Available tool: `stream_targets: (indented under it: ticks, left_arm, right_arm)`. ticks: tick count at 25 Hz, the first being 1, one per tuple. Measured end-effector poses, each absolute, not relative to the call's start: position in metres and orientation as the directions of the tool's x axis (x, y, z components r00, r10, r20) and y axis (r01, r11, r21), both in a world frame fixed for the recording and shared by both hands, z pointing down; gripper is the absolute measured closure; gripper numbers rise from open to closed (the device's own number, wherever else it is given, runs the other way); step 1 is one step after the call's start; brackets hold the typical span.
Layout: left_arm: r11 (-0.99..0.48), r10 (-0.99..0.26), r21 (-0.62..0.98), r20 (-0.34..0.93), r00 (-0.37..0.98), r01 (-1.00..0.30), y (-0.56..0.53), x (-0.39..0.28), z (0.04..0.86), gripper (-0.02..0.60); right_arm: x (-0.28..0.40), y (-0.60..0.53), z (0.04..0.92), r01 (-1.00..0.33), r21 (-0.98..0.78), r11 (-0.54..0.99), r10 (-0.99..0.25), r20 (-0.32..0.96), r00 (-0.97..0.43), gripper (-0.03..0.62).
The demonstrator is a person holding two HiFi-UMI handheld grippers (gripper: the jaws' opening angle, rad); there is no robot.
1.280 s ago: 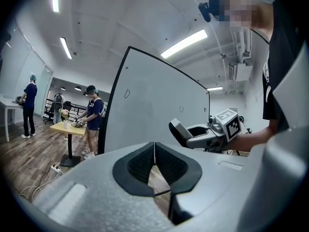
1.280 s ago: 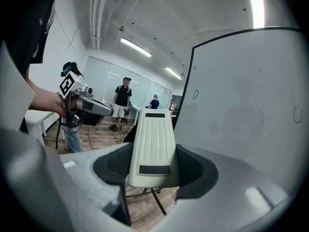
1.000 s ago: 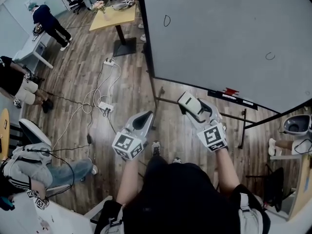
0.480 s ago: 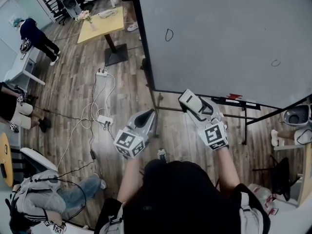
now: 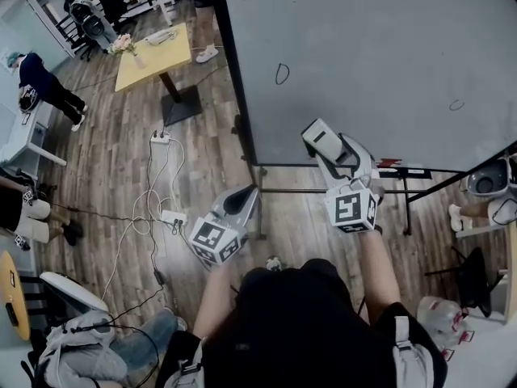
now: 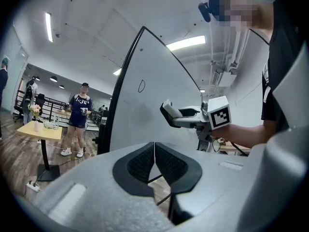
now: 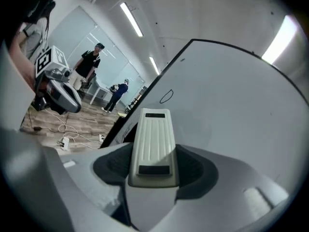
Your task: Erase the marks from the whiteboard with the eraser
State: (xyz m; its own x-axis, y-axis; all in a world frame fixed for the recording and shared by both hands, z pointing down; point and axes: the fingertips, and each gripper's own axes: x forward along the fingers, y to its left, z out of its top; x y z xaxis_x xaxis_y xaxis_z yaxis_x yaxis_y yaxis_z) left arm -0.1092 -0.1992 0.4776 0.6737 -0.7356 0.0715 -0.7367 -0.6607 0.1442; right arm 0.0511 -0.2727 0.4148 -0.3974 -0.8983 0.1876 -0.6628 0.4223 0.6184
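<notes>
The whiteboard [image 5: 380, 47] stands ahead, with a black oval mark [image 5: 282, 73] near its left edge and a smaller mark [image 5: 457, 104] at the right. My right gripper [image 5: 325, 146] is shut on the white eraser [image 5: 321, 141], raised in front of the board's lower edge. In the right gripper view the ribbed eraser [image 7: 153, 144] lies between the jaws, with the oval mark [image 7: 166, 96] above it. My left gripper [image 5: 241, 201] hangs lower left, shut with nothing in it; its pads [image 6: 155, 162] meet in the left gripper view.
The board's black frame leg [image 5: 242, 128] and foot bars stand on the wooden floor. Cables and power strips [image 5: 160, 192] lie at left. A yellow table [image 5: 153, 55] stands at the back, people are at the left edge, and a marker tray [image 5: 404, 168] hangs under the board.
My right gripper has risen with the eraser toward the board's lower edge. The head view has shifted closer to the board. My left gripper has stayed in much the same place.
</notes>
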Motion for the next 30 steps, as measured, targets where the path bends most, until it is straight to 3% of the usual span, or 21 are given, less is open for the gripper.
stream_targets:
  ticks: [6,21,30]
  left_arm:
    - [-0.662,-0.735,0.140,0.069,0.675,-0.736,-0.214,-0.130,0.478,0.566]
    - [-0.631,-0.765,0.134,0.053,0.642,-0.764,-0.245,-0.141,0.469,0.566]
    - [-0.607,-0.784,0.137,0.060,0.618,-0.783,-0.250,-0.155,0.475,0.566]
  right_arm:
    - [0.041,-0.298,0.368,-0.618,0.745,0.251,-0.957,0.096,-0.274,0.336]
    - [0.027,-0.345,0.338,-0.580,0.790,0.199,-0.969,0.070,-0.238,0.336]
    - [-0.021,-0.356,0.339,-0.522,0.828,0.205,-0.953,0.047,-0.299,0.338]
